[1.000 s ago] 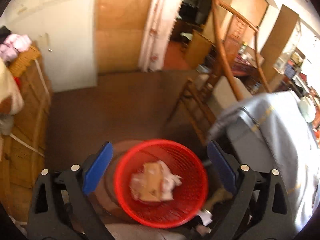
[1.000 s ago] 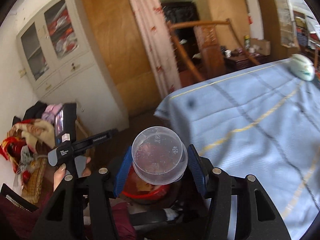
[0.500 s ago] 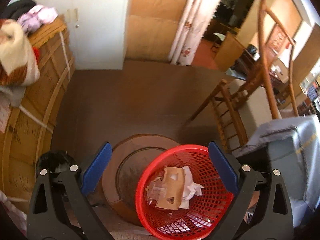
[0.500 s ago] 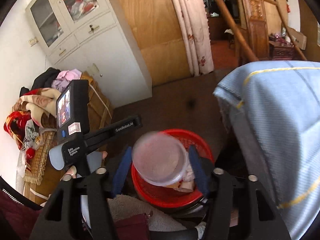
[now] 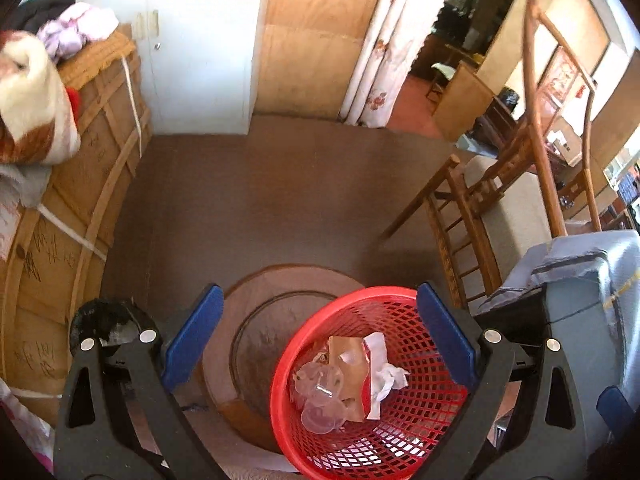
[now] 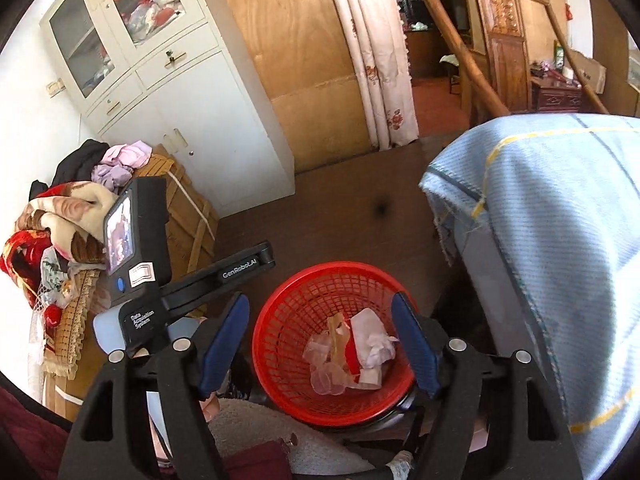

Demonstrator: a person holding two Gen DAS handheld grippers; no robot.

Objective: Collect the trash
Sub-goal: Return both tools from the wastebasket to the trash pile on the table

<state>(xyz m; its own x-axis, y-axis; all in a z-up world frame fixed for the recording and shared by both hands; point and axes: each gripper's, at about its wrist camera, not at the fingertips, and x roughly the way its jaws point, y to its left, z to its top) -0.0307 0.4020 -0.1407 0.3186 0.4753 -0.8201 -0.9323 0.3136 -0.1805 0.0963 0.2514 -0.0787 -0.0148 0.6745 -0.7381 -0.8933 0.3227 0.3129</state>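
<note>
On my left wrist view the left gripper [image 5: 316, 332] hangs wide and empty over the red mesh basket [image 5: 404, 300] — clear plastic cup [image 5: 320, 396] inside. On the right view: "GenRobot.AI", "Data Acquisition System"; right gripper [image 6: 320, 338] opening, empty — the cup [image 6: 326, 376] it held earlier has dropped in.

Bright daylight, sharp, fisheye-warped edges

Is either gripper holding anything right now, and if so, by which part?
Nothing is held. The right gripper is opening with nothing between its fingers; the left gripper is open too. The clear cup lies in the red basket.
</note>
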